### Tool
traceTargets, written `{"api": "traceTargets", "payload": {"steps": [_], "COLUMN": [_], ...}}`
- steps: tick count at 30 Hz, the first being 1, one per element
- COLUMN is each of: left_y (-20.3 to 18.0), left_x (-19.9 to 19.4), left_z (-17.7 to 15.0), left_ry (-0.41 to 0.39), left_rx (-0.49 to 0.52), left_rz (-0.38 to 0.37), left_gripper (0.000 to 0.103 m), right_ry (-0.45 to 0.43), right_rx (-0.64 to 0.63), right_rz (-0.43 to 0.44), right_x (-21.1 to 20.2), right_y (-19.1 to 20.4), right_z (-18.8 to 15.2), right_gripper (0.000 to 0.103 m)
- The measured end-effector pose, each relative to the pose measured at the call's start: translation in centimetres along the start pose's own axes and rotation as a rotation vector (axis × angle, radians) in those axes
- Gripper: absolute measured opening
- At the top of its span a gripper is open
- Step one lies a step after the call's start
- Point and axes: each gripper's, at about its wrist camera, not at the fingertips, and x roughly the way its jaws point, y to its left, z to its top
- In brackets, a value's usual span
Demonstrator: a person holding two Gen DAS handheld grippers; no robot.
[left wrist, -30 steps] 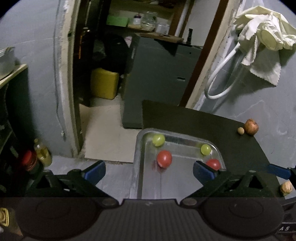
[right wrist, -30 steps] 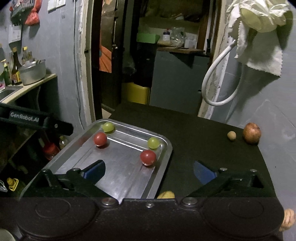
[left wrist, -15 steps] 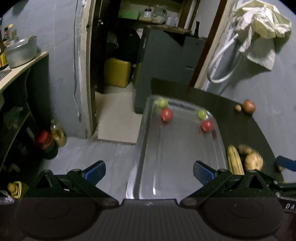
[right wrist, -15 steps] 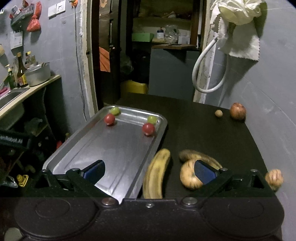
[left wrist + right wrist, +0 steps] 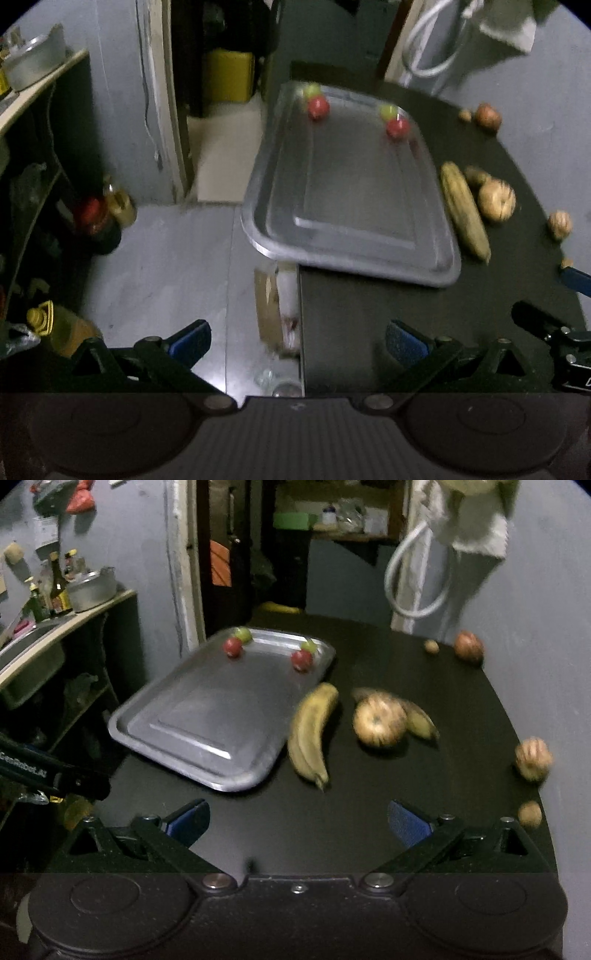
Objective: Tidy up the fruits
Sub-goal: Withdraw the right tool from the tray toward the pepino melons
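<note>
A metal tray lies on the left of a black table, overhanging its left edge. At its far end sit two red fruits and two green ones. On the table to its right lie a banana, an apple and a second banana behind it. My left gripper and right gripper are both open and empty, near the table's front edge.
More fruit lies along the right wall: a striped one, a small brown one, a reddish one and a small nut. Left of the table is open floor with bottles and a shelf counter.
Both grippers have pulled back from the tray, so the whole tray, the bananas and the apple have come into view. Both stay open.
</note>
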Motion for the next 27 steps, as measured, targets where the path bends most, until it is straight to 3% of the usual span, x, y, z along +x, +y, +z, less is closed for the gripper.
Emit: {"api": "traceTargets", "payload": {"steps": [8,17,27], "left_y": [-2.7,-7.8,-12.6], "left_x": [0.2,-0.3,-0.2], "left_z": [-1.1,-0.9,-0.4], "left_ry": [0.056,0.045,0.025], "left_rx": [0.101,0.248,0.356], "left_rz": [-0.020,-0.122,-0.168], "left_gripper": [0.102,0.102,0.102], "right_ry": [0.039,0.043,0.006], "right_rx": [0.125,0.302,0.407], "right_rz": [-0.089,-0.232,-0.303], "right_x": [-1.8,-4.2,-5.5], "right_y": [-3.4,-7.7,-9.9], "right_z": [-3.8,-7.6,-9.0], "right_gripper": [0.102,0.102,0.102]}}
